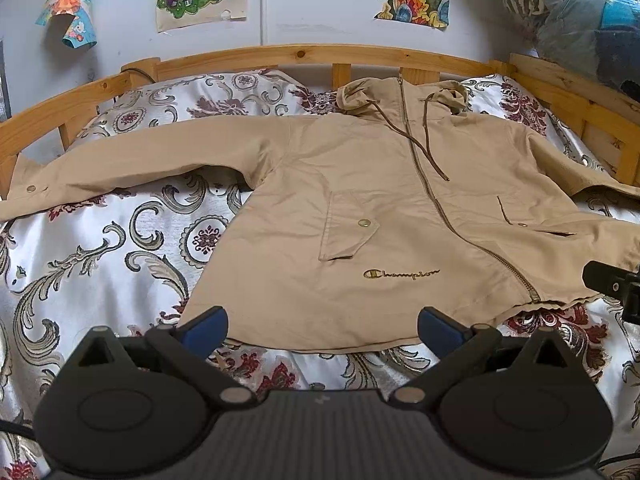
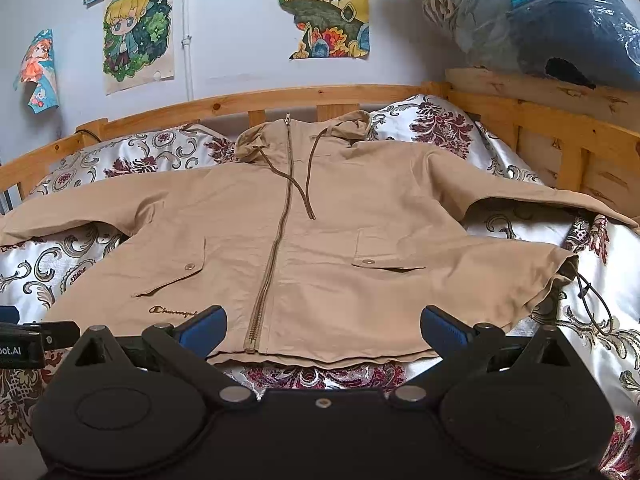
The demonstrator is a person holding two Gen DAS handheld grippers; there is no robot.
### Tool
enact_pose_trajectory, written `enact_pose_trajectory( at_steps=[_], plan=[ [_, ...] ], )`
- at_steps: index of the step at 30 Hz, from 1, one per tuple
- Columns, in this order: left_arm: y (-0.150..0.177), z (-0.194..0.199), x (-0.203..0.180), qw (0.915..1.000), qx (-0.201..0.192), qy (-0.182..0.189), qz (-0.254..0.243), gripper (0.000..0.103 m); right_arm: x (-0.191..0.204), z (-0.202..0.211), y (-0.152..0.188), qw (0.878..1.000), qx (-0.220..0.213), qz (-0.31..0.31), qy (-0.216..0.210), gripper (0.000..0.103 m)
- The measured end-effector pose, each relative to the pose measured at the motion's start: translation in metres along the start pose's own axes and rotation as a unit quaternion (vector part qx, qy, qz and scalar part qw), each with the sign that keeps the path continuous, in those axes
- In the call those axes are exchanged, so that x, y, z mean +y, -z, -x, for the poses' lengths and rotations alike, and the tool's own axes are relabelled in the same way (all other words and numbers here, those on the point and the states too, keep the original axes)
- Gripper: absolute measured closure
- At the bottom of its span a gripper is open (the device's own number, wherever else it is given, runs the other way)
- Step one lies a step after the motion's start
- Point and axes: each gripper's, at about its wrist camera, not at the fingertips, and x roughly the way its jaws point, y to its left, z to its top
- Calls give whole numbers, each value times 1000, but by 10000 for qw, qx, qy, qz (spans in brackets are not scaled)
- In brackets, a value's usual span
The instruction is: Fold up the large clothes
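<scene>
A tan hooded zip jacket (image 1: 360, 184) lies flat, front up, on the bed, sleeves spread to both sides, hood toward the headboard. It also shows in the right wrist view (image 2: 320, 240). My left gripper (image 1: 322, 330) is open and empty, hovering just before the jacket's hem on the left half, near the Champion logo (image 1: 401, 275). My right gripper (image 2: 322, 330) is open and empty, just before the hem around the zipper's lower end (image 2: 252, 344). The right gripper's edge shows in the left wrist view (image 1: 612, 284).
The bed has a floral satin cover (image 1: 100, 264) and a wooden rail (image 1: 304, 54) at the back and right side (image 2: 560, 136). Bagged bedding (image 2: 540, 16) is piled above the right rail. Posters hang on the wall (image 1: 320, 8).
</scene>
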Motion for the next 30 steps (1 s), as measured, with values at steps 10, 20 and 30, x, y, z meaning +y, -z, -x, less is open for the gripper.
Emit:
enact_pose_trajectory(
  at_steps=[10,20,30],
  plan=[
    [0,-4,-6,9998,163,-109,-85,1,-3,-1,2,9997,36,-112,192,1],
    [-3,-12,-6,9983,486,-305,-44,1,-11,-4,0,9983,298,-427,267,1],
    [-47,-29,-7,9948,837,-582,41,1,-24,-16,-14,9946,551,-632,608,1]
  ],
)
